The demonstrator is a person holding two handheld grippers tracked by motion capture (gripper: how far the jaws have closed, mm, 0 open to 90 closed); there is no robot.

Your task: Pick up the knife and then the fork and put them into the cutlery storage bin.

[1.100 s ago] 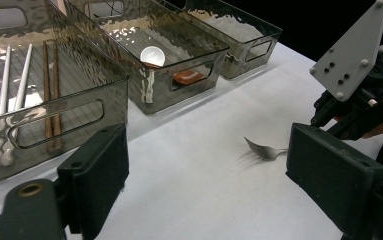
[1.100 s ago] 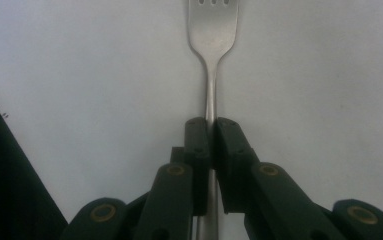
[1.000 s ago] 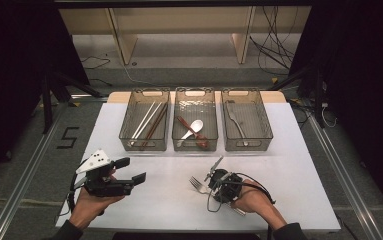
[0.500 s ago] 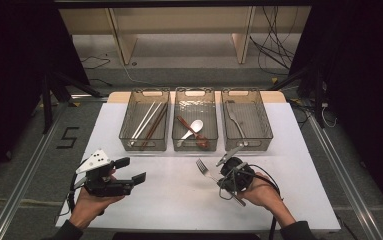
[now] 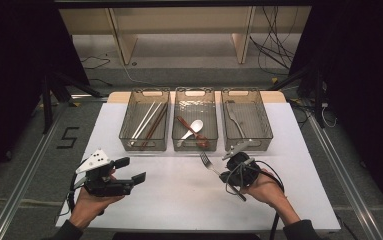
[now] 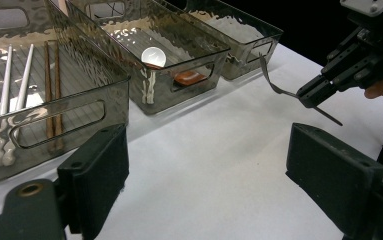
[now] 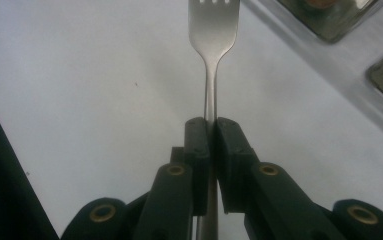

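Right tongs: my right gripper (image 5: 225, 172) is clamped tight on the fork (image 5: 207, 161), pads pinching the handle partway along; in the right gripper view the jaws stand nearly together with the handle between them (image 7: 210, 100).
Left tongs: my left gripper (image 5: 129, 172) holds nothing, jaws spread wide, hovering low over the white table (image 5: 179, 200) at my left.
Fork position: lifted off the table, just in front of the near wall of the right bin (image 5: 246, 120), tines pointing up and away to my left.
Fork axis: long axis runs straight out along the jaws, so it lies slantwise to the bin's length, by my reading.
Key relation: the right bin, which already holds a fork (image 5: 233, 117), lies ahead and slightly right of my right hand (image 5: 261, 187); that hand is far the nearer.
Other bins: left bin (image 5: 144, 125) has chopsticks (image 5: 149, 120), middle bin (image 5: 195, 122) has spoons (image 5: 194, 131).
Judgement: next I would need to clear the near rim and swing the handle to match the bin's length before letting go.
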